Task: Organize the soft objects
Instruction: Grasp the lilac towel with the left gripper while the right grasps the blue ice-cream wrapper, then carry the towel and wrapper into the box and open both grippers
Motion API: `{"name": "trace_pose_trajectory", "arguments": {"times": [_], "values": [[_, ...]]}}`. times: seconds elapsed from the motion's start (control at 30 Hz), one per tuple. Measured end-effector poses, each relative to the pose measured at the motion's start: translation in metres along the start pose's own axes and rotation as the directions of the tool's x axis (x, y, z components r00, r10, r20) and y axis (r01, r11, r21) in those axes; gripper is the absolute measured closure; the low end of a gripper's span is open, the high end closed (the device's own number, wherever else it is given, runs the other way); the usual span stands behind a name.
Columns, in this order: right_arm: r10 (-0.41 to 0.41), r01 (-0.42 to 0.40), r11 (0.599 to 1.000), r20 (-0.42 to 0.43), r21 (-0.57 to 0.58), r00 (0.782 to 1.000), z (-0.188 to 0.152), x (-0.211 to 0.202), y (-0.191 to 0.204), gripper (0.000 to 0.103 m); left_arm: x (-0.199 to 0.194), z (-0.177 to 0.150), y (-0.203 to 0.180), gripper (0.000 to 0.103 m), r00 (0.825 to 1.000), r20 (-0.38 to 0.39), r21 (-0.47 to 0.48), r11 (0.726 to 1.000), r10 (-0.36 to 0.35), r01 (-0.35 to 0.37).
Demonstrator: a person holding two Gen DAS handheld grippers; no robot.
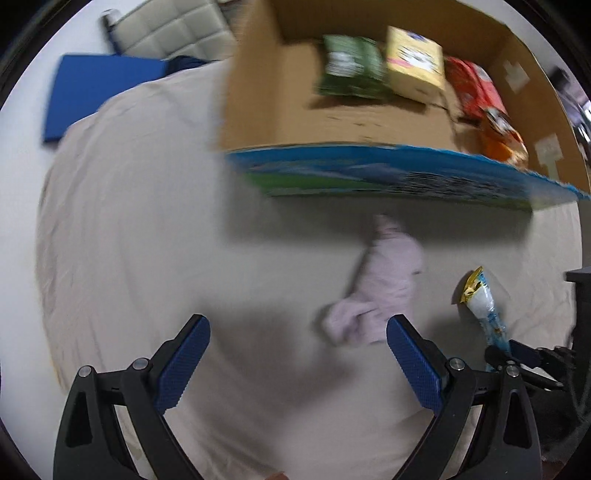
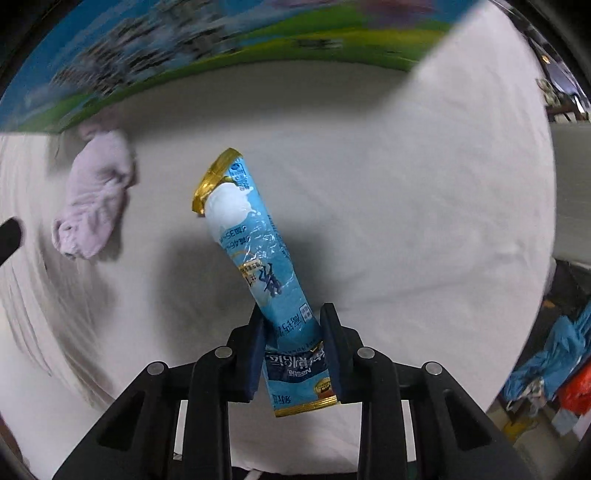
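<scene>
My right gripper (image 2: 293,332) is shut on a light blue stick packet (image 2: 258,258) with gold ends and holds it above the white cloth; the packet also shows in the left wrist view (image 1: 480,299). A crumpled pale pink cloth (image 1: 376,291) lies on the white sheet, just ahead and to the right of my left gripper (image 1: 295,350), which is open and empty. The pink cloth also shows in the right wrist view (image 2: 94,199). A cardboard box (image 1: 273,92) with a blue and green printed side stands beyond, holding a green pack (image 1: 351,66), a yellow pack (image 1: 413,62) and a red pack (image 1: 476,92).
A white sheet (image 1: 129,221) covers the table. A blue flat pad (image 1: 92,88) and a padded grey chair (image 1: 173,29) lie at the far left. Blue and orange items (image 2: 554,350) sit off the table's right edge. The box's printed side (image 2: 184,55) overhangs the right view.
</scene>
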State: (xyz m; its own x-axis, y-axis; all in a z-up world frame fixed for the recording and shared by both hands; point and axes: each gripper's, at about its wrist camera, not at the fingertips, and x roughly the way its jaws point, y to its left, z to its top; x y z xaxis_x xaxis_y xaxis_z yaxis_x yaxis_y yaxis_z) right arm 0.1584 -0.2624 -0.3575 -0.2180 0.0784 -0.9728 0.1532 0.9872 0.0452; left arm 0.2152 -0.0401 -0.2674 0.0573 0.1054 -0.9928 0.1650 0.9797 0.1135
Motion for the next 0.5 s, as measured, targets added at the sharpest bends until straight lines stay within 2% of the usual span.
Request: {"name": "trace_pose_trajectory", "arguments": {"times": [0.27, 0.3, 0.4, 0.43, 0.5], "values": [[0.017, -0.018, 0.998, 0.018, 0.056, 1.0, -0.005, -0.019, -0.033, 0.073, 0.054, 0.031, -0.045, 0.007, 0.988, -0.125, 0.092, 0.991, -0.084, 0.096], [0.018, -0.019, 0.998, 0.017, 0.058, 1.0, -0.005, -0.021, -0.039, 0.073, 0.059, 0.033, -0.048, 0.011, 0.986, -0.138, 0.092, 0.99, -0.094, 0.107], [0.021, -0.022, 0.998, 0.015, 0.057, 1.0, -0.008, -0.024, -0.043, 0.073, 0.074, 0.034, -0.051, 0.035, 0.977, -0.18, 0.082, 0.988, -0.117, 0.133], [0.021, -0.022, 0.998, 0.015, 0.054, 1.0, -0.007, -0.025, -0.042, 0.073, 0.076, 0.035, -0.051, 0.048, 0.975, -0.181, 0.072, 0.987, -0.128, 0.143], [0.024, -0.024, 0.999, 0.015, 0.048, 1.0, -0.002, -0.021, -0.028, 0.074, 0.077, 0.034, -0.051, 0.058, 0.974, -0.177, 0.061, 0.986, -0.144, 0.157]]}}
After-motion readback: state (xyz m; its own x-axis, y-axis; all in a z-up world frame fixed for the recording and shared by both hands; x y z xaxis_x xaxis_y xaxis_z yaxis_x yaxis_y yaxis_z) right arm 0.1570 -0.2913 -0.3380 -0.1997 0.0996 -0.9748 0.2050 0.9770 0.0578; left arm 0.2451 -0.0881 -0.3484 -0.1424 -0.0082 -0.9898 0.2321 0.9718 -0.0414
